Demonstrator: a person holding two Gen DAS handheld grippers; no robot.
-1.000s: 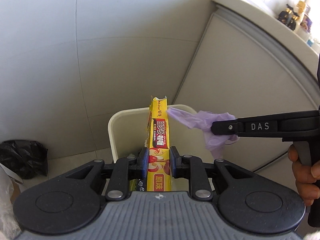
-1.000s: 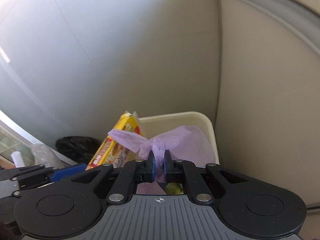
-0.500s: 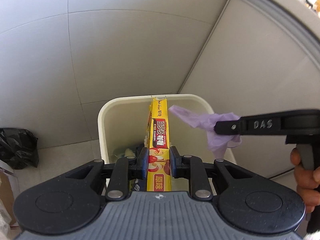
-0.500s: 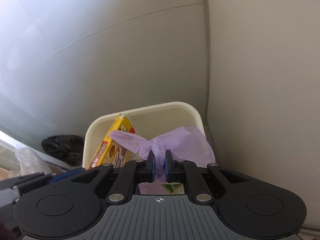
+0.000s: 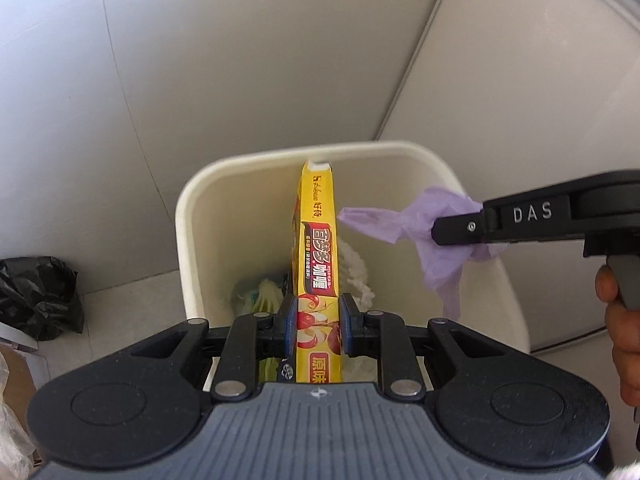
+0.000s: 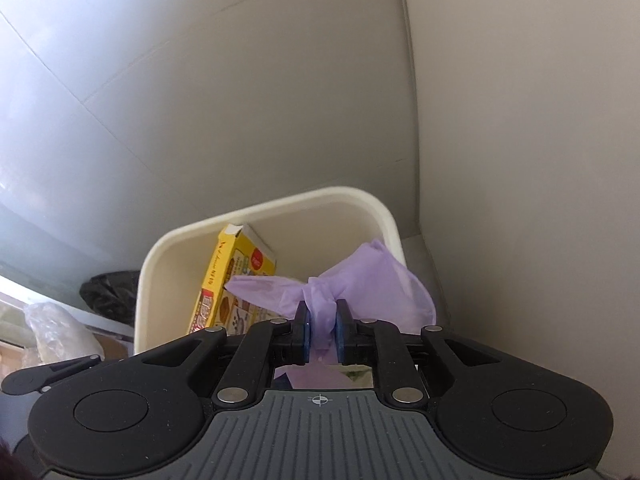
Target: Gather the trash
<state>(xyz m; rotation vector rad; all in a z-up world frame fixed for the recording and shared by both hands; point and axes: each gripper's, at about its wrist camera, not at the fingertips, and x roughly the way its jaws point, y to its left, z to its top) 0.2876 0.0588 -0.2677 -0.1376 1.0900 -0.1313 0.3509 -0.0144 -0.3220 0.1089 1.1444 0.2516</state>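
A: Where's the trash at this moment?

B: Two pieces, both over the cream bin [image 5: 188, 216]. The yellow box [image 5: 318, 264] stands on edge, its narrow printed side up, and its far end reaches toward the bin's back wall. The left gripper [image 5: 318, 328] is clamped on it, a blue pad pressed against each flat side.

A: And the other piece?

B: A crumpled purple glove [image 6: 360, 280]. It sits bunched between the pads of the right gripper [image 6: 320, 332]. Those jaws have just been easing apart, yet the pads are touching the pinched middle of the glove, so it is gripped. Loose folds fan out past the fingertips; one flap points toward the box, almost touching it.

A: How do the two sit relative to each other?

B: From the left wrist view the right gripper comes in from the right side, its black finger marked "DAS", with the glove hanging above the bin's right half. A hand [image 5: 624, 328] shows at that edge, on the grip.

A: Anything in the bin?

B: Yes, some pale green and white scraps [image 5: 260, 292] lie at the bottom, beneath the box.

A: Around the bin?

B: It stands in a corner of light walls. A black bag [image 5: 38, 296] lies on the floor to its left, well apart from it.
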